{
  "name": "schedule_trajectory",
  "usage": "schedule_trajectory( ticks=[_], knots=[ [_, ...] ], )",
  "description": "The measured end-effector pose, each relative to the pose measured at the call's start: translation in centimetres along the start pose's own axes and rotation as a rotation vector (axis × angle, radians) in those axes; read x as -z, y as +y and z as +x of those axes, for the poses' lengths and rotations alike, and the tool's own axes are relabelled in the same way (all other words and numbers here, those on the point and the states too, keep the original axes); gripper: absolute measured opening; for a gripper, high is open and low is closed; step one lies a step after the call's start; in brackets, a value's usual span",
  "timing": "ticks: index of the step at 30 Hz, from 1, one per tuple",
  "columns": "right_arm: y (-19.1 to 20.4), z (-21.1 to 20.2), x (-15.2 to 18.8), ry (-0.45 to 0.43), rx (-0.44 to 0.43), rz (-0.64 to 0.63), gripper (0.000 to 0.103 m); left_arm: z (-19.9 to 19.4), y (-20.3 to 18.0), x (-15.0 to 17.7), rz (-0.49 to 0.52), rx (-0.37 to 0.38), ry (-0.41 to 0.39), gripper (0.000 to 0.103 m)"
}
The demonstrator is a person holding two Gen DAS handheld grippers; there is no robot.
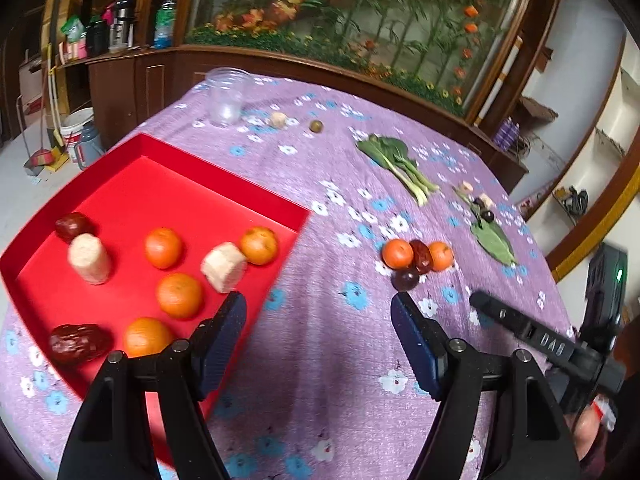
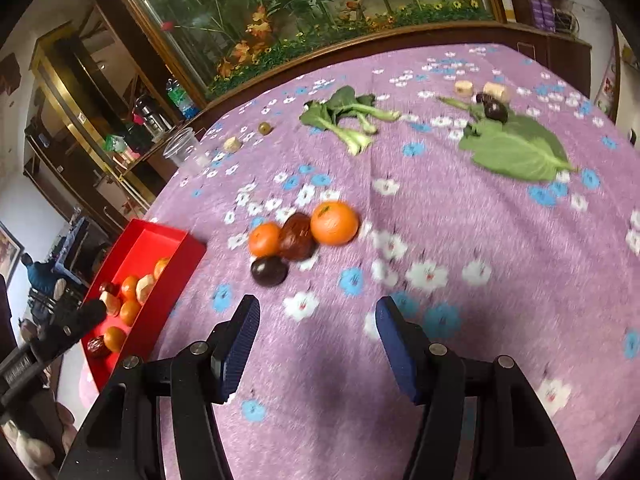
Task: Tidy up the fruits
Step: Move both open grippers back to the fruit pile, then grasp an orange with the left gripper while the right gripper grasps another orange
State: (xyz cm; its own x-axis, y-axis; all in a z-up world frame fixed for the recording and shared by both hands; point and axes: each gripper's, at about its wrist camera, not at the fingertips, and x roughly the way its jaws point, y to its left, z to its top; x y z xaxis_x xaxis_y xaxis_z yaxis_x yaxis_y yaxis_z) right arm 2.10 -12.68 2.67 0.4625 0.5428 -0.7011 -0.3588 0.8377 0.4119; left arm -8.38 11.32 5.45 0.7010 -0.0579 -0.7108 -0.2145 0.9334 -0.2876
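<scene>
Four oranges [image 1: 179,294] already sit in the red tray [image 1: 224,184] at the lower left of my left wrist view, along with two dark red dates [image 1: 79,342] and two pale cut chunks [image 1: 222,266], so I judge the sorting well underway. Left on the purple flowered cloth [image 2: 480,240] is a tight cluster [image 2: 298,236]: two oranges touching a date between them, with a dark round fruit, possibly a plum since the blur hides detail, just below. More small pieces lie further back by the leafy greens [image 2: 348,120] and the big leaf [image 2: 516,152], upper right.

My right gripper [image 2: 316,344] hangs with jaws apart and nothing between them, the cluster above and slightly left of it in frame. My left gripper [image 1: 318,340] is likewise spread and empty, straddling the tray's near edge, with the cluster at upper right of its fingers
</scene>
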Motion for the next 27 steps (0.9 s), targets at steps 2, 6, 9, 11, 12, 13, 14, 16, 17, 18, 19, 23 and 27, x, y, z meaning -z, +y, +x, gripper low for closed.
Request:
schedule_trajectory(
  ticks=[2, 6, 9, 11, 12, 13, 14, 16, 17, 18, 19, 23, 27],
  knots=[
    [0.0, 0.2, -0.8, -0.004, 0.011, -0.022, 0.065, 0.9, -0.8, 0.0, 0.026, -0.003, 0.014, 0.074],
    [0.4, 1.1, -2.4, -0.022, 0.026, -0.094, 0.065, 2.5, -2.1, -0.3, 0.061, 0.006, 0.039, 0.074],
    [1.0, 2.4, -3.2, -0.027, 0.029, -0.155, 0.036, 3.4, -2.7, -0.3, 0.076, 0.013, 0.055, 0.074],
    [1.2, 3.4, -3.7, -0.023, 0.040, -0.171, 0.035, 4.2, -2.9, -0.2, 0.082, 0.015, 0.074, 0.074],
    [1.1, 3.9, -4.0, -0.023, 0.041, -0.167, 0.035, 4.5, -3.0, -0.2, 0.082, 0.019, 0.081, 0.074],
    [1.0, 4.4, -4.3, -0.017, 0.040, -0.161, 0.035, 4.8, -3.0, -0.1, 0.082, 0.022, 0.089, 0.074],
    [1.0, 4.8, -4.4, -0.013, 0.037, -0.155, 0.036, 5.1, -3.0, -0.2, 0.082, 0.020, 0.092, 0.074],
    [0.8, 5.3, -4.7, -0.021, 0.040, -0.144, 0.037, 5.6, -3.0, -0.3, 0.080, 0.015, 0.097, 0.074],
    [0.8, 5.4, -4.9, -0.031, 0.043, -0.145, 0.037, 5.8, -3.0, -0.5, 0.079, 0.014, 0.100, 0.074],
    [0.8, 5.5, -5.0, -0.036, 0.042, -0.144, 0.037, 6.1, -3.0, -0.6, 0.077, 0.013, 0.103, 0.074],
    [0.7, 5.5, -5.1, -0.040, 0.042, -0.143, 0.037, 6.4, -3.0, -0.8, 0.076, 0.013, 0.106, 0.074],
    [0.4, 6.0, -5.2, -0.057, 0.066, -0.155, 0.045, 7.5, -3.6, -1.5, 0.094, 0.015, 0.106, 0.074],
    [-0.7, 6.6, -5.3, -0.046, 0.068, -0.121, 0.047, 8.8, -4.6, -2.1, 0.118, 0.021, 0.110, 0.073]
  ],
)
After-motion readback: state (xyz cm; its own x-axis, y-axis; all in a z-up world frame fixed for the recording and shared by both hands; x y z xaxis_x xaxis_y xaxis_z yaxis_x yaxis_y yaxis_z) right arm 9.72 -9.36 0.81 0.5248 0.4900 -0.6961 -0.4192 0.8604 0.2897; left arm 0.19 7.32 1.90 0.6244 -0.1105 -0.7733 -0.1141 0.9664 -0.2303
